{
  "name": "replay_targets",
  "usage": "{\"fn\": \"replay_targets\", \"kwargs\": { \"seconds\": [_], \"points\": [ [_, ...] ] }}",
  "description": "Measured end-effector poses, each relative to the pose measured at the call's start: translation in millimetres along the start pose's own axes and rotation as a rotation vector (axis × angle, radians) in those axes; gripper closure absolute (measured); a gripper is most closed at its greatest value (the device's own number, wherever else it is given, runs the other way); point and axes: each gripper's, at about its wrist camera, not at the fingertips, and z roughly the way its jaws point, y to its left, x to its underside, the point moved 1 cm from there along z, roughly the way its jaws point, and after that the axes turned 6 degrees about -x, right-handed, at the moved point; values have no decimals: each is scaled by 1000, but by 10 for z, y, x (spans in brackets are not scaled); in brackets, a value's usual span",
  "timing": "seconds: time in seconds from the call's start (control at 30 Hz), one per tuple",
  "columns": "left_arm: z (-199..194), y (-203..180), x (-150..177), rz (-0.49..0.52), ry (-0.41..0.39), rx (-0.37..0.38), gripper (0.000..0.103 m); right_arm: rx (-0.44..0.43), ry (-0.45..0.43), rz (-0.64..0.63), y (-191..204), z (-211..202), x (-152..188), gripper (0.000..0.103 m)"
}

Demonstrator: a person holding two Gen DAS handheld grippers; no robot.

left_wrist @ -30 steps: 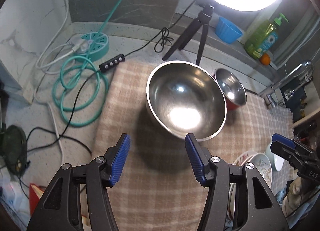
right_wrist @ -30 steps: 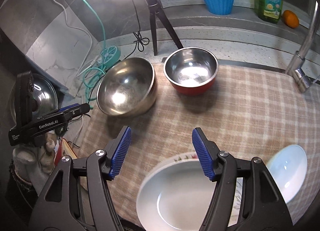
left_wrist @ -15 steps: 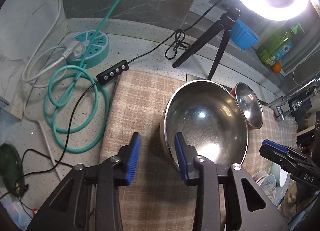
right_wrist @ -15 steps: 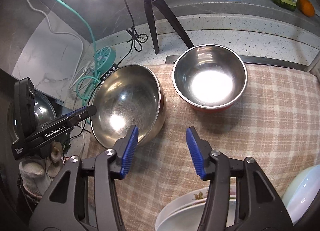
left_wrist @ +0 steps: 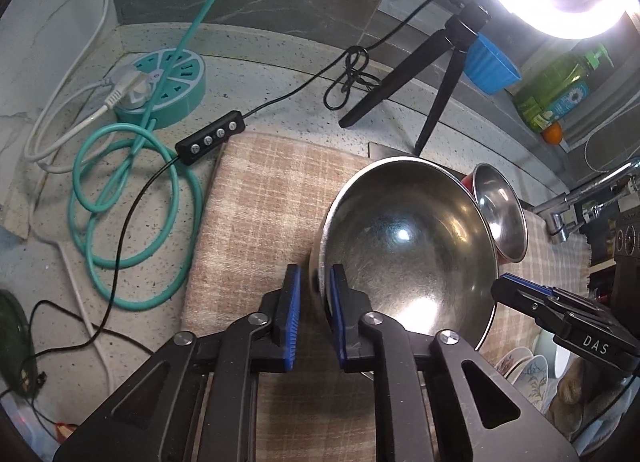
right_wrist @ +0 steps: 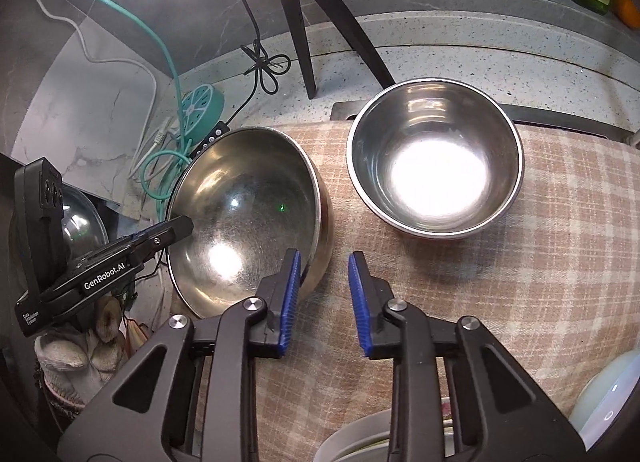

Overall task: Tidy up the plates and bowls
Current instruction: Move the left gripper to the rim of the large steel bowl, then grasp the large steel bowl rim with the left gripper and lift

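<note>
The left gripper (left_wrist: 314, 318), wide apart a second ago, is now pinching the rim of the large stainless-steel bowl (left_wrist: 404, 250), tilting at centre frame; lifting looks next. The right gripper (right_wrist: 322, 298) is hovering open.

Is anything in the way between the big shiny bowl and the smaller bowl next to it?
Nothing visible. The big bowl, its rim between the left claw's fingers, sits tilted beside the smaller bowl, with only bare checked cloth between them. The right claw hangs open nearer the camera.
</note>
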Motion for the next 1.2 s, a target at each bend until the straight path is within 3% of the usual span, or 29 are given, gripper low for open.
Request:
{"fn": "replay_targets", "kwargs": {
  "seconds": [0.07,0.57,1.2],
  "points": [
    [13,-26,4,5,6,7,92,-8,10,-5,30,18,1,91],
    [-204,-7,248,-11,-19,-5,92,5,29,-54,224,-102,226,91],
    [-639,-43,1093,-34,-36,-8,92,-69,84,-83,310,-413,1160,90]
  ]
}}
